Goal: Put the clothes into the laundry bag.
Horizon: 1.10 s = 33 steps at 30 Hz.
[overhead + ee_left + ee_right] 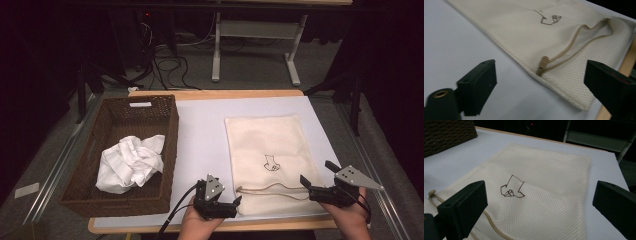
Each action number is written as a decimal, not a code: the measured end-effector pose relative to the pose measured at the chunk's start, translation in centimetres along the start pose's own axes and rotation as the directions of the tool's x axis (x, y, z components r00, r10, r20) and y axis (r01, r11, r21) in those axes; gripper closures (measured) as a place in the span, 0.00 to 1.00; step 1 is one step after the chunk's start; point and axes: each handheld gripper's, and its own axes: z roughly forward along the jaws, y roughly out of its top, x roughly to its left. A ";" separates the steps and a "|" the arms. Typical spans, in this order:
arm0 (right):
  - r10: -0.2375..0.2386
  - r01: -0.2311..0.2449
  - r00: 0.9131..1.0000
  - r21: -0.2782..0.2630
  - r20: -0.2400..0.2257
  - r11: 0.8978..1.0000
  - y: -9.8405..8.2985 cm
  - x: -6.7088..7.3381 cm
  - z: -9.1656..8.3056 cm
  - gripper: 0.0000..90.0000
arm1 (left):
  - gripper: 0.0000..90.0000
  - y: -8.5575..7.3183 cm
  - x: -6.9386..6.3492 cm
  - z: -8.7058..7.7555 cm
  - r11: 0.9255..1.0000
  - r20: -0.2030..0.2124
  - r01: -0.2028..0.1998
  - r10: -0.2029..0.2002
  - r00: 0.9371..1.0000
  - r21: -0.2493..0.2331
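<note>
A cream mesh bag lies flat on the white table top, with a small dark drawing on its middle. A tan zipper runs along its near end, partly open, and the zipper pull sits at the near left corner. My left gripper is just left of that corner, low over the table. Its jaws stand open in the left gripper view, with the pull ahead of them and untouched. My right gripper is at the bag's near right edge. It too is open, with nothing in it.
A dark wicker basket stands on the table's left side with a crumpled white cloth inside. The wooden table edge runs close in front of both hands. Beyond the table are a desk frame and cables on the floor.
</note>
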 end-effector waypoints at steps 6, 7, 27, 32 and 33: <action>-0.005 0.005 1.000 0.001 -0.010 1.000 0.0 0.1 0.0 0.00 | 0.52 -0.5 -1.1 1.7 0.996 0.064 0.012 -0.018 0.998 0.091; -0.005 0.005 1.000 0.002 -0.010 1.000 0.0 0.1 0.0 0.00 | 0.55 -0.6 -1.2 1.8 0.995 0.064 0.016 -0.023 0.998 0.099; 0.003 -0.003 1.000 0.011 -0.021 1.000 -0.1 0.1 0.1 0.00 | 0.96 -0.9 2.0 0.8 0.990 -0.059 0.080 -0.074 0.996 0.115; -0.001 0.001 1.000 0.012 -0.023 1.000 -0.1 0.2 0.2 0.00 | 0.96 -0.7 3.8 0.4 0.989 -0.165 0.097 -0.078 0.983 0.109; -0.002 0.002 1.000 0.011 -0.023 1.000 -0.1 0.2 0.2 0.00 | 0.96 -0.7 4.1 0.3 0.988 -0.209 0.091 -0.064 0.976 0.121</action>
